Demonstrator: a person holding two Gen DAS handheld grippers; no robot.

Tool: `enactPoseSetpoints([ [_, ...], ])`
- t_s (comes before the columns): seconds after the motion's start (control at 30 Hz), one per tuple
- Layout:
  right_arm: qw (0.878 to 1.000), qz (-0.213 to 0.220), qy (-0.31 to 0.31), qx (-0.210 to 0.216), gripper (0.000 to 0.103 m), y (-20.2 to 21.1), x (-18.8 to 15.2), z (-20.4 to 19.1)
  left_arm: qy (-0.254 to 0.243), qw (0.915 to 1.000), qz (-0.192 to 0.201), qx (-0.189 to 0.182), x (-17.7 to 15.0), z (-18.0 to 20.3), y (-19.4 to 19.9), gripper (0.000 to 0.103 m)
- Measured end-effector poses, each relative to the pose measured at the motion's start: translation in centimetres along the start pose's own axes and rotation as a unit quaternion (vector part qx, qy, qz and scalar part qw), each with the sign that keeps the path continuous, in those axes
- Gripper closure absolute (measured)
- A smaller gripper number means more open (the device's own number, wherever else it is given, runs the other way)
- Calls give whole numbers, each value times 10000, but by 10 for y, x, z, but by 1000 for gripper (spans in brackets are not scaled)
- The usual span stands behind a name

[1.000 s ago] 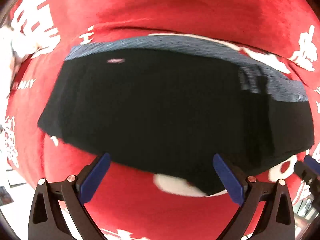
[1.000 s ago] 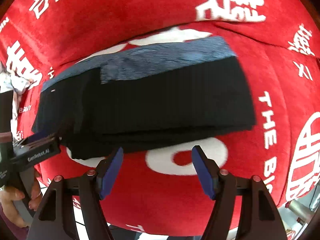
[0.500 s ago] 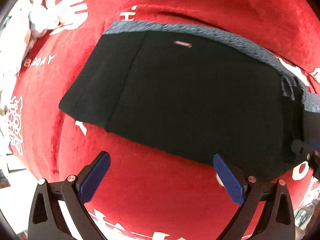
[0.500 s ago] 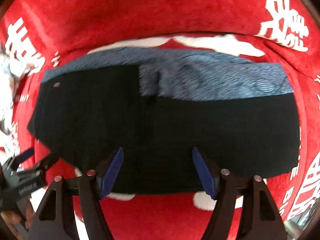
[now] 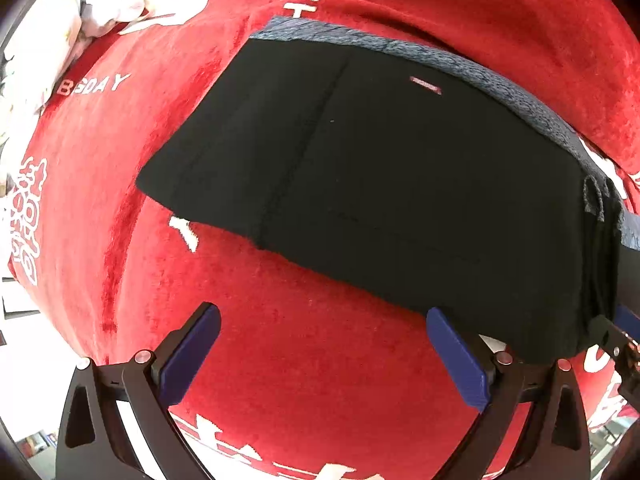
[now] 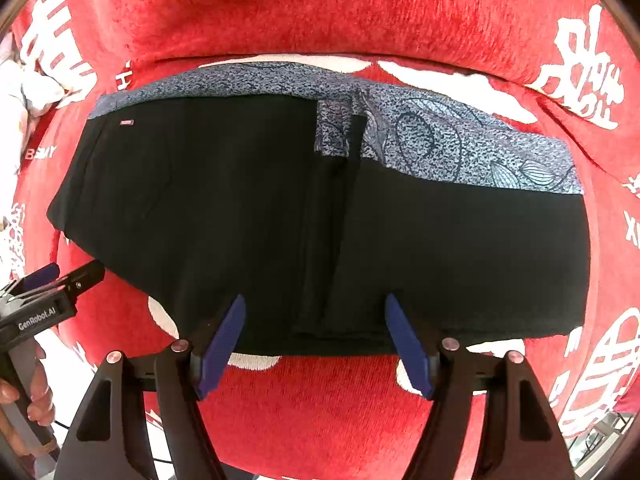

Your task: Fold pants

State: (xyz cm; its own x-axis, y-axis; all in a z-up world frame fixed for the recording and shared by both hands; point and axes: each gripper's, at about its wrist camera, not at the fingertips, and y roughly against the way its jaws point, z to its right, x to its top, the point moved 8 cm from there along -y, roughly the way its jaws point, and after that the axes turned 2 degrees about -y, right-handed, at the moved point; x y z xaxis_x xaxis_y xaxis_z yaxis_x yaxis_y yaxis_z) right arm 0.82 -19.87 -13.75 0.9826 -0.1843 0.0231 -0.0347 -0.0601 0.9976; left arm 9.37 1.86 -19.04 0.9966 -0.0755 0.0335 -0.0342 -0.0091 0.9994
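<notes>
The black pants (image 6: 248, 208) lie flat and folded on a red cloth (image 6: 320, 392), with a blue-grey patterned lining (image 6: 460, 152) along the far edge. In the left wrist view the pants (image 5: 380, 184) fill the middle and right. My left gripper (image 5: 324, 344) is open and empty, just short of the near hem. It also shows at the left in the right wrist view (image 6: 52, 280). My right gripper (image 6: 314, 336) is open, its blue fingers at the pants' near edge, holding nothing.
The red cloth with white lettering (image 5: 92, 84) covers the whole surface. A crumpled white cloth (image 5: 60, 12) lies at the far left. The cloth's front edge runs just below the grippers, with floor beyond (image 5: 20, 320).
Both grippers have moved in toward the pants and shifted sideways; the left view now shows the pants' left end, the right view the middle. The pants have not moved.
</notes>
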Motion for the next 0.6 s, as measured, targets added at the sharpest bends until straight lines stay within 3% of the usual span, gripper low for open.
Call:
enactPoseSetpoints([
  [0.6, 9999, 116, -45, -13, 27, 4, -7, -15, -16, 9999, -144, 41, 7, -30, -21, 0],
])
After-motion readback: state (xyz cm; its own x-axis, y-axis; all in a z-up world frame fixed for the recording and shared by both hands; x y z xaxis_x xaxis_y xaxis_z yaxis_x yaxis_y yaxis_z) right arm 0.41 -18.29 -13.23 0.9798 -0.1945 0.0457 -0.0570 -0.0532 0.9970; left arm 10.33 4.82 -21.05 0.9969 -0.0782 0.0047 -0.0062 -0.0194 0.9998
